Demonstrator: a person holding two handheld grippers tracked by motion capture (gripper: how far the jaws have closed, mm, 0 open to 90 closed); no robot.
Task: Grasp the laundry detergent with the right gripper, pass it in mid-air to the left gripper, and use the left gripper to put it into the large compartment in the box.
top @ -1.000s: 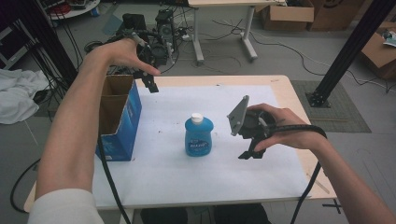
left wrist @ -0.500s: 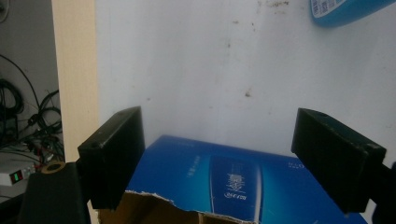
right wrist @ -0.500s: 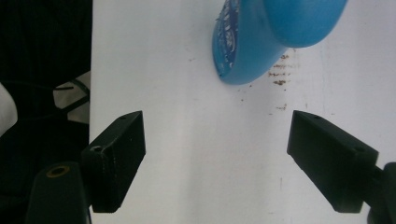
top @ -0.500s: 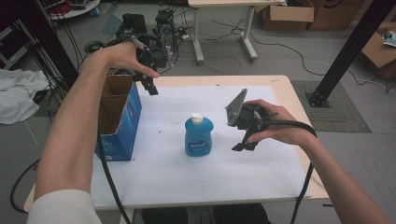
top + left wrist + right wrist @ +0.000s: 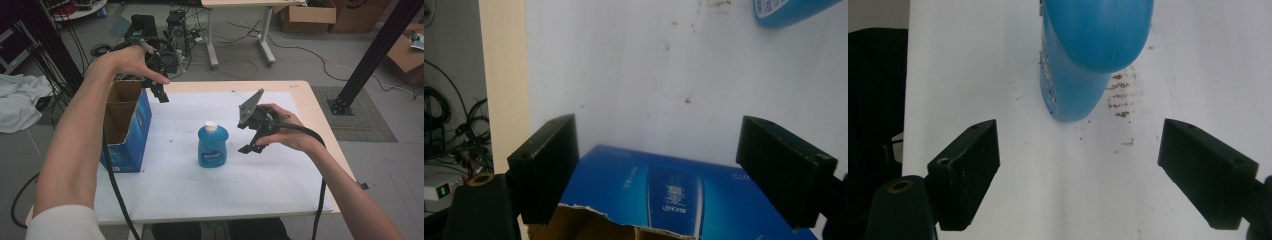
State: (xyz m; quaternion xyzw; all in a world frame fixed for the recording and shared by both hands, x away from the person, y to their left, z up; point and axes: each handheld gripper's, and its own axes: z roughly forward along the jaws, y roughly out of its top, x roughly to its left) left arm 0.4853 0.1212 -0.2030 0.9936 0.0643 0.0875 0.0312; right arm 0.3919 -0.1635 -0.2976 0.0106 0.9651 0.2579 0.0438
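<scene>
Both grippers are black: the left gripper [image 5: 159, 92] carries blocky matte jaws with a brass-ringed hole at seven o'clock in the left gripper view. The right gripper [image 5: 251, 147] wears a grey three-cornered plate [image 5: 249, 107] on top, its jaws showing small screw holes. Black cables [image 5: 116, 185] trail from each, and a white sleeve [image 5: 60, 222] covers the left upper arm.

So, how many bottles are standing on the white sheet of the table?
1. The blue bottle with a white cap stands upright near the middle of the white sheet, right of the open blue carton. More could lie hidden inside that carton.
</scene>
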